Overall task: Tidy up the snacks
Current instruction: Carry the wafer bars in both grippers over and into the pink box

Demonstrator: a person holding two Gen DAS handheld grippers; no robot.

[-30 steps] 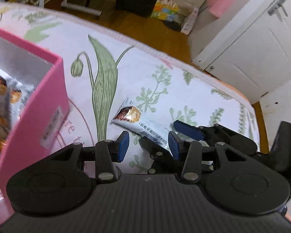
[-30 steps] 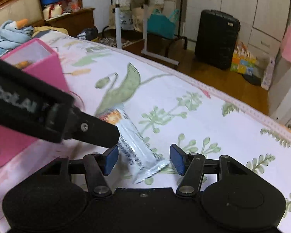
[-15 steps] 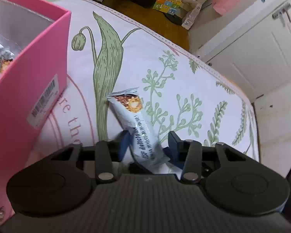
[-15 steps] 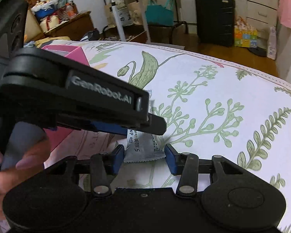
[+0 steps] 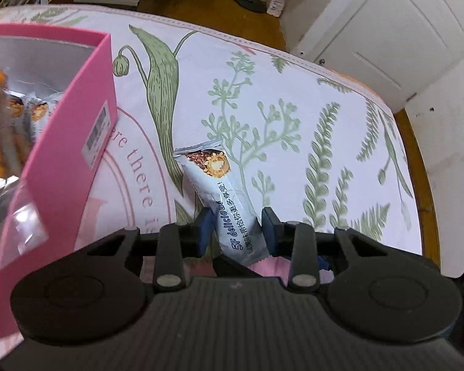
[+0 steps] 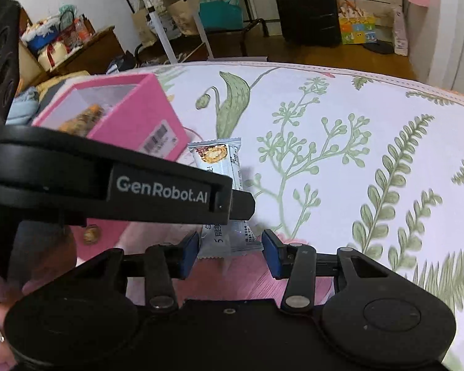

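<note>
Floral bedspread (image 5: 294,99), snack bar (image 5: 229,207) between left hand-held gripper (image 5: 236,232) pads

Soft even daylight, fisheye-bent edges, blurred left side, faint shadows

— What was the snack bar (image 5: 224,204) wrapped in?

— Glossy pale film with crimped ends. The pink box (image 5: 62,167) looked like matt card with a shiny silver lining and a paper barcode sticker (image 5: 97,133).

— And the left tongs (image 5: 236,232)?

— Matt black plastic, ribbed at the bottom of the frame, with blue rubbery pads (image 5: 269,232) and metal pins. The bedspread (image 5: 309,123) was smooth printed cloth; the floor (image 6: 294,49) glossy wood.
</note>
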